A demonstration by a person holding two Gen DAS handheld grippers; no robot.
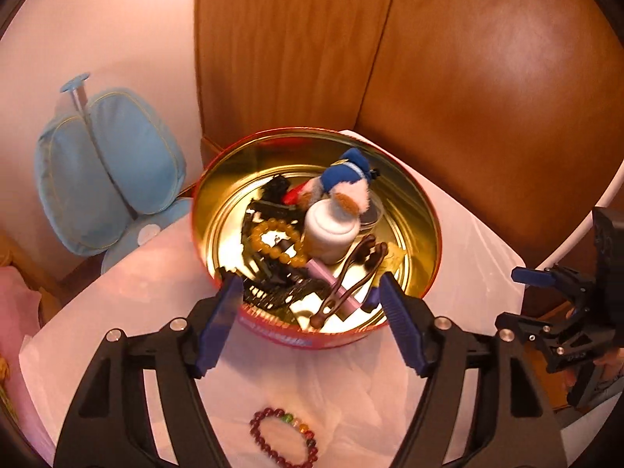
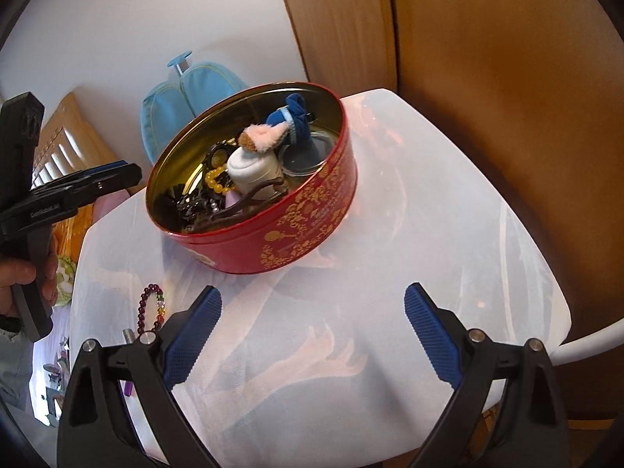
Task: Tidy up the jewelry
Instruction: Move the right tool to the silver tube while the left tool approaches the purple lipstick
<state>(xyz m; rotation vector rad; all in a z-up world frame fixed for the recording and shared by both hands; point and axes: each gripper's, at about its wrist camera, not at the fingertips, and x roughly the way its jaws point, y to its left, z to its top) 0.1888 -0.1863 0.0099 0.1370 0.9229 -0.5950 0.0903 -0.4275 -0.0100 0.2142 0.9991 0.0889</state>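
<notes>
A round red tin [image 1: 429, 210] with a gold inside stands on the white table [image 1: 468, 257]. In it lie an amber bead bracelet [image 1: 273, 230], a white round box [image 1: 331, 230], a blue plush toy [image 1: 351, 171], a brown hair clip [image 1: 351, 273] and black clips [image 1: 273, 288]. A dark red bead bracelet [image 1: 284, 440] lies on the table in front of the tin. My left gripper [image 1: 308, 288] hangs open over the tin's near rim, holding nothing. My right gripper [image 2: 312, 292] is open above bare table, short of the tin [image 2: 304, 230], with the dark red bracelet [image 2: 152, 304] to its left.
A light blue cushion [image 1: 105, 167] leans against the wall behind the table's left side. Wooden cabinet panels [image 1: 292, 46] rise behind the tin. A hand [image 2: 15, 277] holds the left gripper's grip at the left edge of the right wrist view.
</notes>
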